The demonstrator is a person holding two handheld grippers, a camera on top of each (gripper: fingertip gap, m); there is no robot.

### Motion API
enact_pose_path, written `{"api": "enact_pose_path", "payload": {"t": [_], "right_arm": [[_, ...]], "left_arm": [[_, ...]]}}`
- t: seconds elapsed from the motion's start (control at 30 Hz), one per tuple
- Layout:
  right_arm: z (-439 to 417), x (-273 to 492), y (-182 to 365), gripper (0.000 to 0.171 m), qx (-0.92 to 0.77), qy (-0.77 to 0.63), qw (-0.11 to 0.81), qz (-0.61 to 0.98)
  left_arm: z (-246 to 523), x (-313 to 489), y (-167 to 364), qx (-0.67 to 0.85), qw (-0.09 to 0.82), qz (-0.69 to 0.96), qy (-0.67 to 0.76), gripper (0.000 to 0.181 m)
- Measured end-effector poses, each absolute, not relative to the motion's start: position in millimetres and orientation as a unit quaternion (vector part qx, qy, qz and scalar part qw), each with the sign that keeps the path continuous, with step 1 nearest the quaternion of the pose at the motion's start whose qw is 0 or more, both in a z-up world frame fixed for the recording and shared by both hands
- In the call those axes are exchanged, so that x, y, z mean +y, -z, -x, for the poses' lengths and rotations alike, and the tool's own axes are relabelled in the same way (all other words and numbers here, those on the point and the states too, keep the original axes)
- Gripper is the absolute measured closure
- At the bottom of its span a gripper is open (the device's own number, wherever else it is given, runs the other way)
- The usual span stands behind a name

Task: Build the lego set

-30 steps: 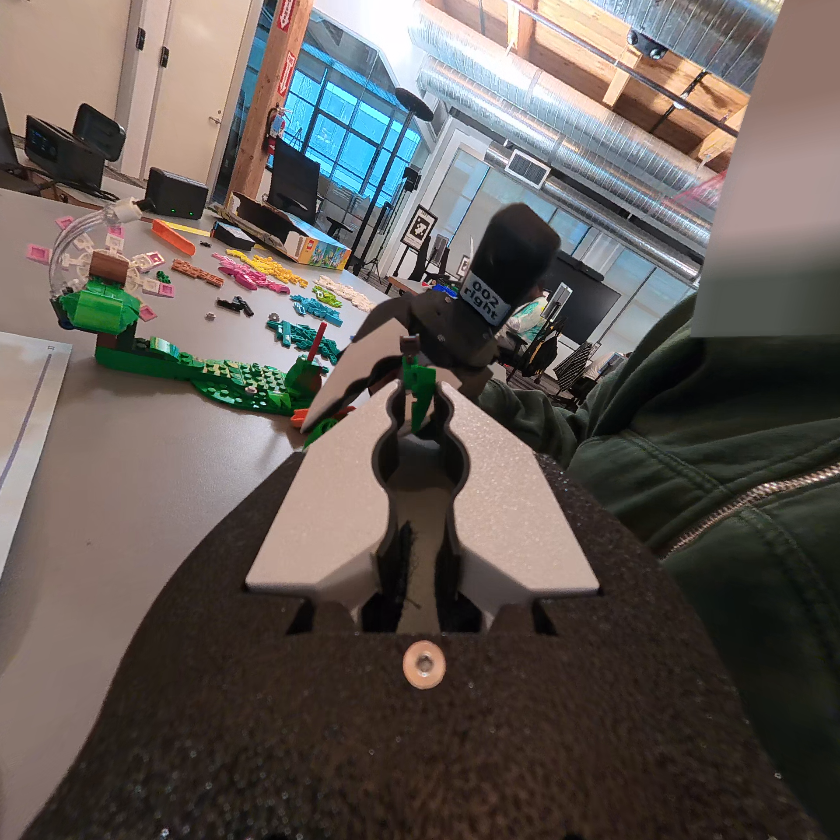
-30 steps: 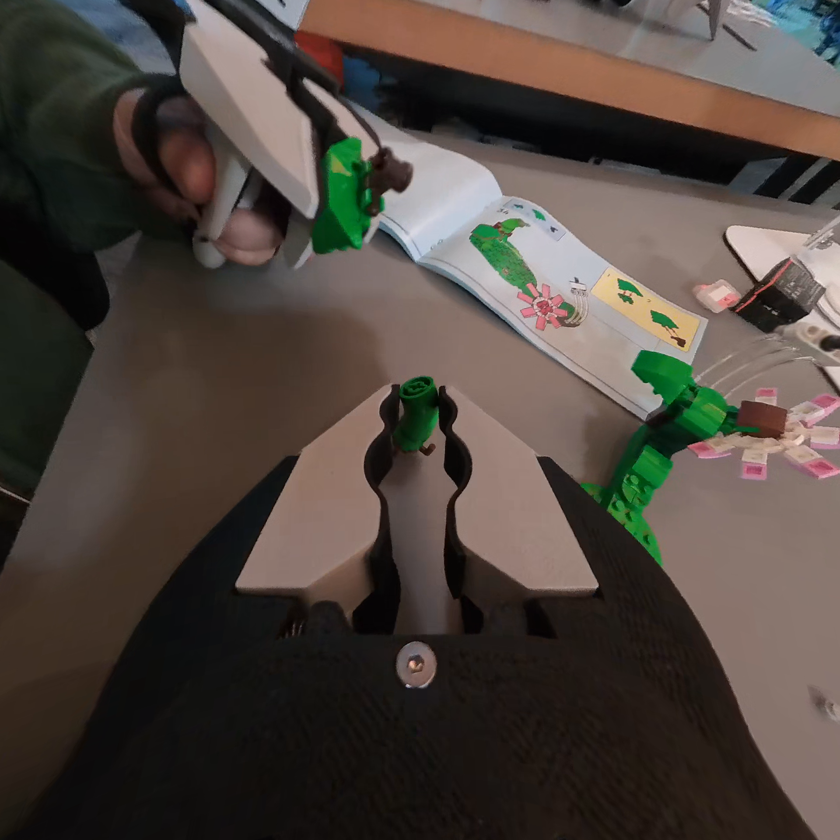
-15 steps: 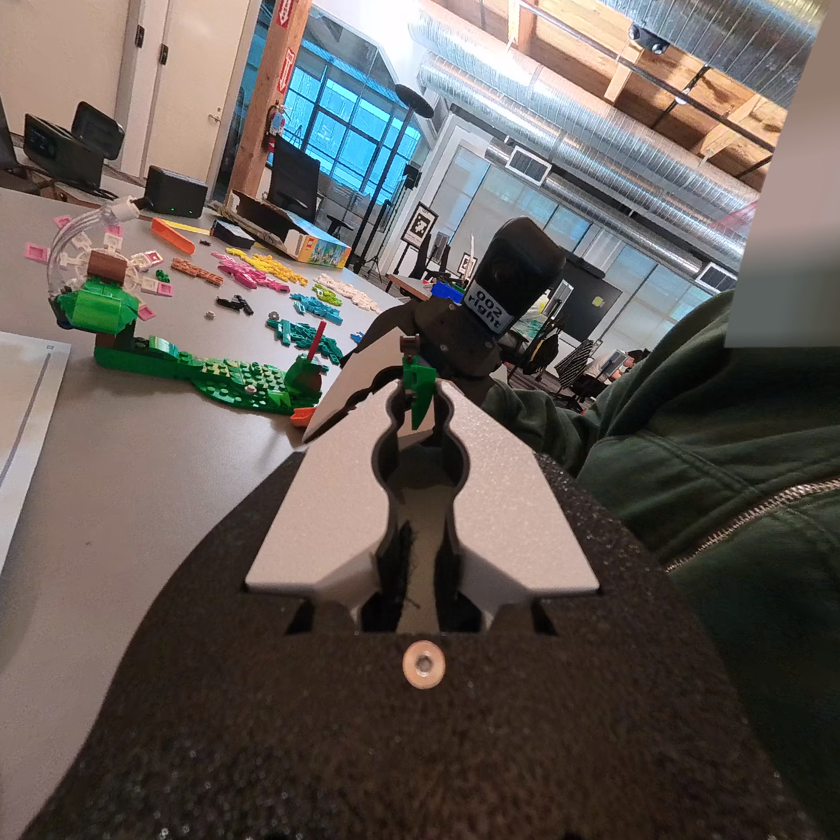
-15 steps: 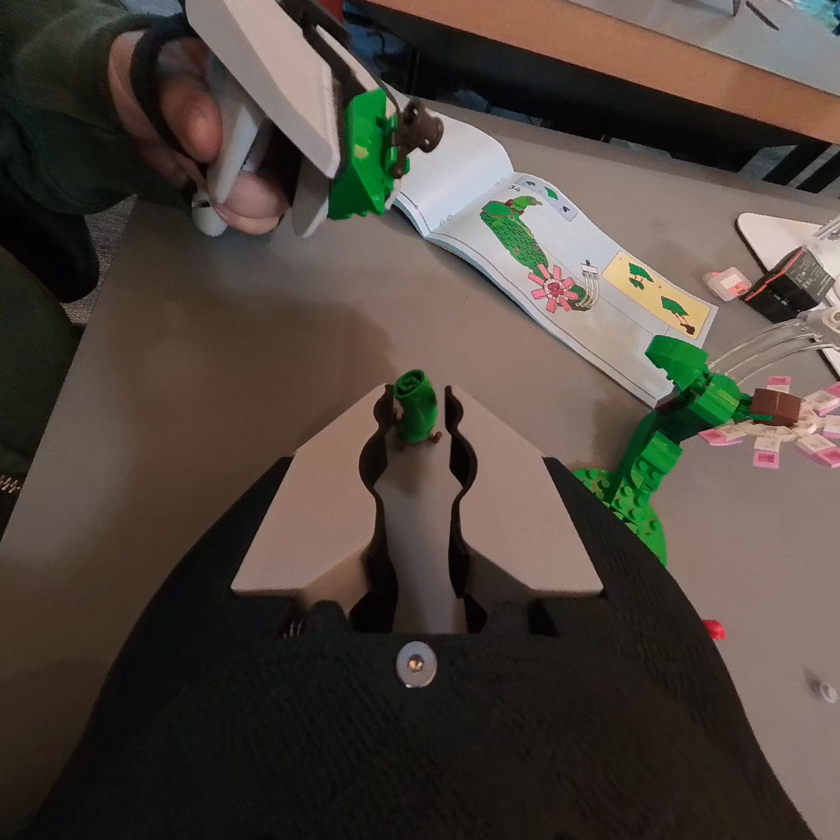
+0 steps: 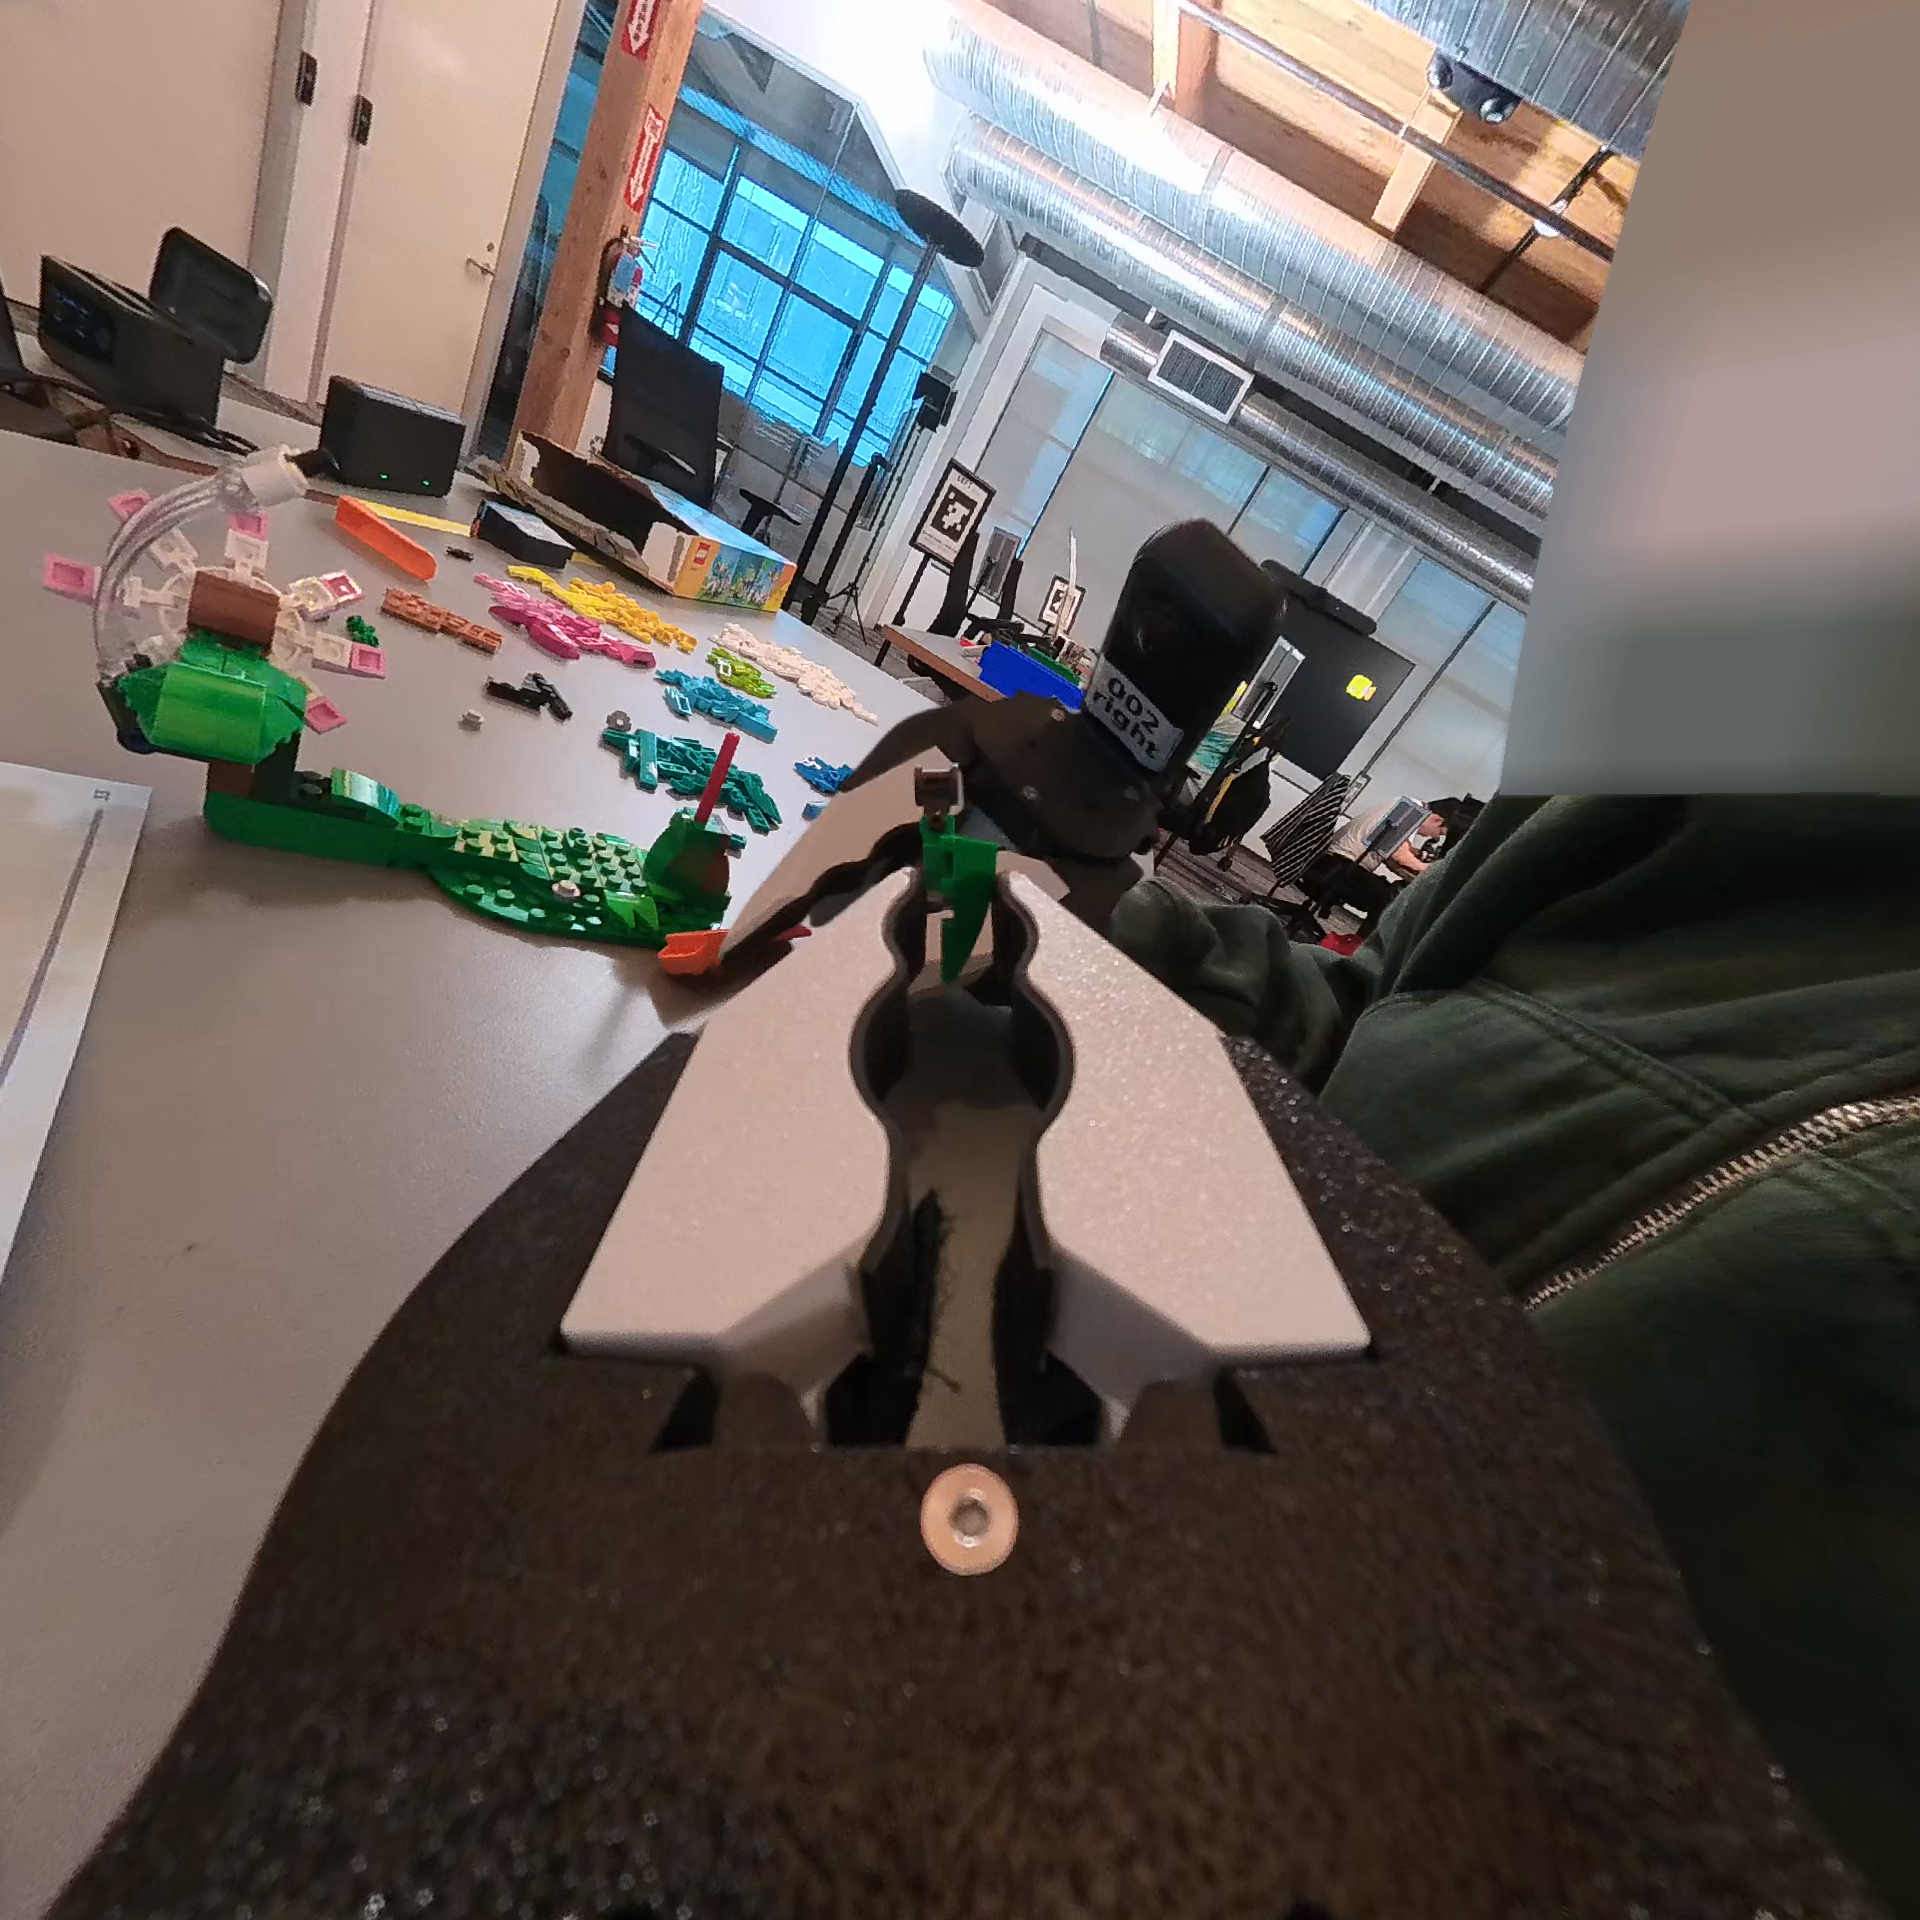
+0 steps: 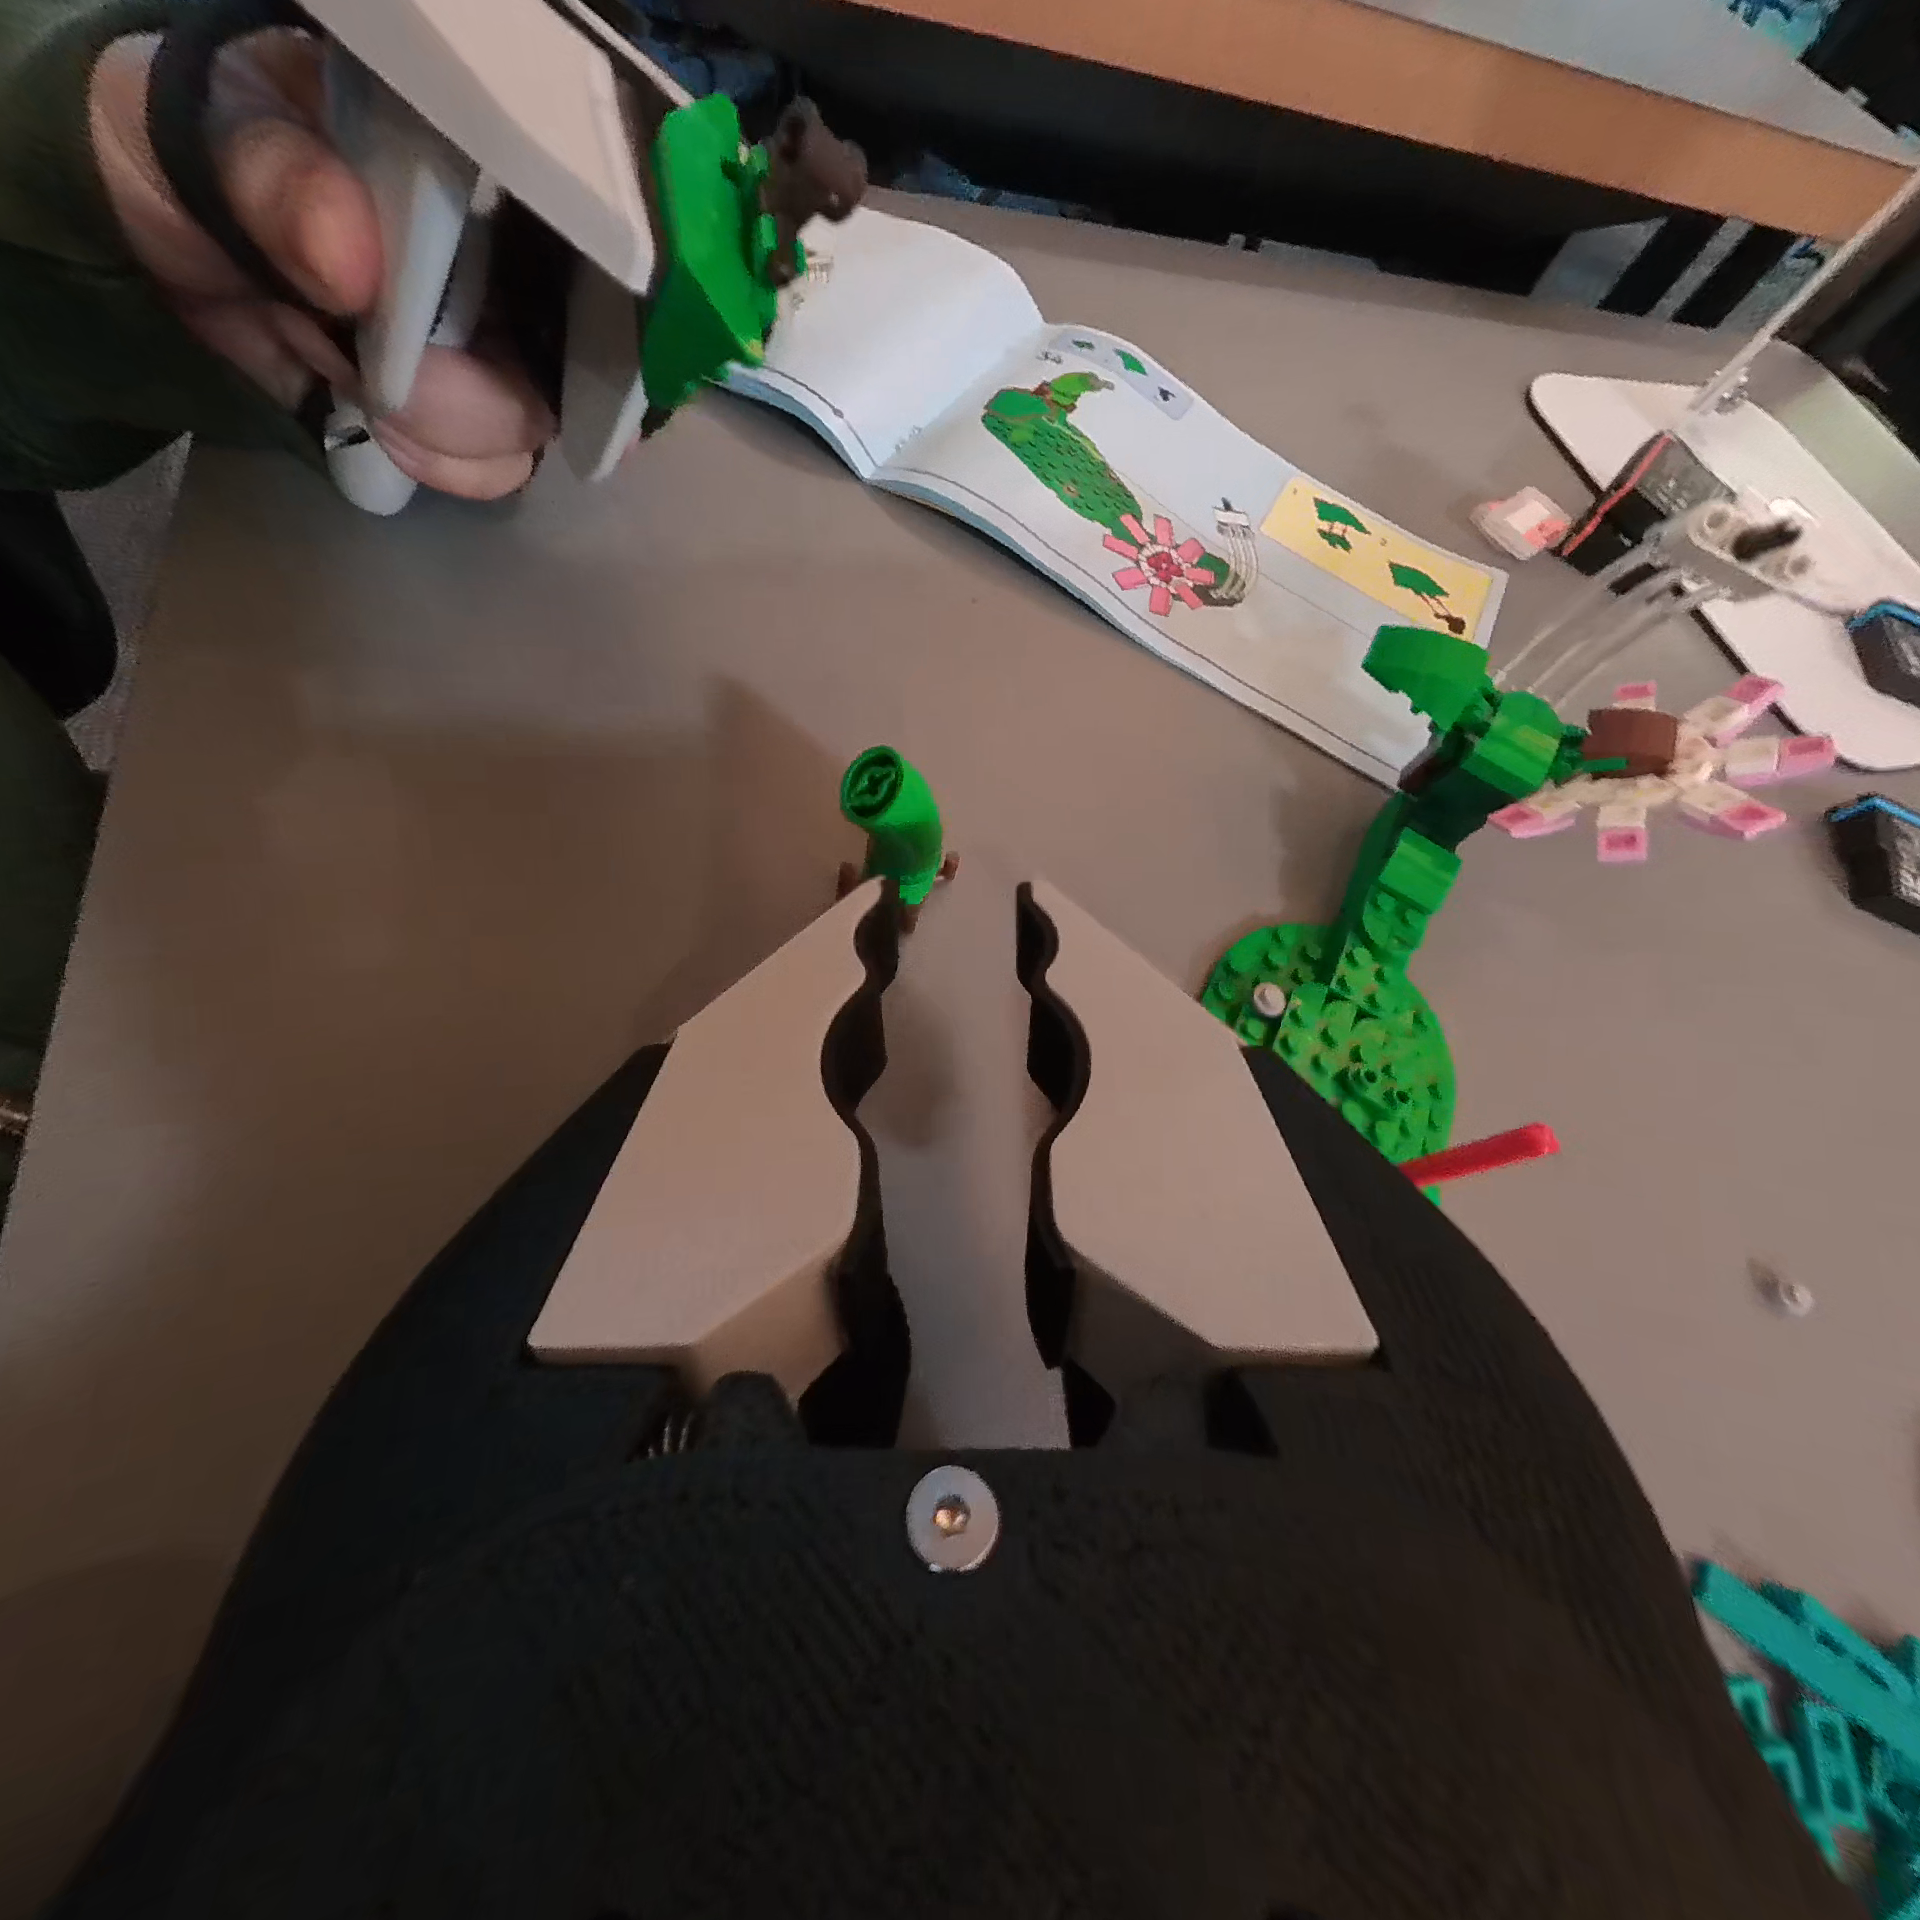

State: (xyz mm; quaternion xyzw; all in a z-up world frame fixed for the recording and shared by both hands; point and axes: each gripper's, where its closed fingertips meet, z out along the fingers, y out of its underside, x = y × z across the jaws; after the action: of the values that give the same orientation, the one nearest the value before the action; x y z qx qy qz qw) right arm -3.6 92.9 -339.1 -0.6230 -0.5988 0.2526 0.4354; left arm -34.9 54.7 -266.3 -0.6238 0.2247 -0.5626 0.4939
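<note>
My left gripper (image 5: 956, 883) is shut on a green leaf piece (image 5: 966, 862) with a small brown connector on top, held up in the air. It also shows at the top left of the right wrist view, in a person's hand, with the leaf piece (image 6: 717, 260) in it. My right gripper (image 6: 948, 888) is open just above the grey table. A green curved tube piece (image 6: 894, 821) stands upright just beyond its left fingertip. The green Lego model (image 6: 1340, 1029) with a pink and white flower (image 6: 1683, 769) stands to the right.
An open instruction booklet (image 6: 1143, 499) lies beyond the tube piece. A red stick (image 6: 1486, 1153) pokes from the model's base. Teal bricks (image 6: 1818, 1704) lie at the lower right. Sorted colour piles (image 5: 623, 623), a Lego box (image 5: 717, 566) and an orange tool (image 5: 384, 535) lie farther off.
My right gripper has opened and let go of the green curved tube piece. The left gripper with the leaf piece has come closer in the right wrist view.
</note>
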Motion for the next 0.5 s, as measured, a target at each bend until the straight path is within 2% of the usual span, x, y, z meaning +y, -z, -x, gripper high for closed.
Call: {"api": "enact_pose_path", "payload": {"t": [0.03, 0.23, 0.5], "right_arm": [[3, 92, 339, 0.149, -0.592, -0.258, 0.434, 0.628], [13, 88, 336, 0.141, -0.539, -0.289, 0.429, 0.665], [20, 93, 339, 0.142, -0.528, -0.285, 0.420, 0.681]], "left_arm": [[35, 55, 266, 0.225, 0.494, 0.624, 0.563, 0.172], [35, 55, 267, 0.225, 0.493, 0.624, 0.562, 0.171], [35, 54, 266, 0.226, 0.494, 0.624, 0.562, 0.171]]}}
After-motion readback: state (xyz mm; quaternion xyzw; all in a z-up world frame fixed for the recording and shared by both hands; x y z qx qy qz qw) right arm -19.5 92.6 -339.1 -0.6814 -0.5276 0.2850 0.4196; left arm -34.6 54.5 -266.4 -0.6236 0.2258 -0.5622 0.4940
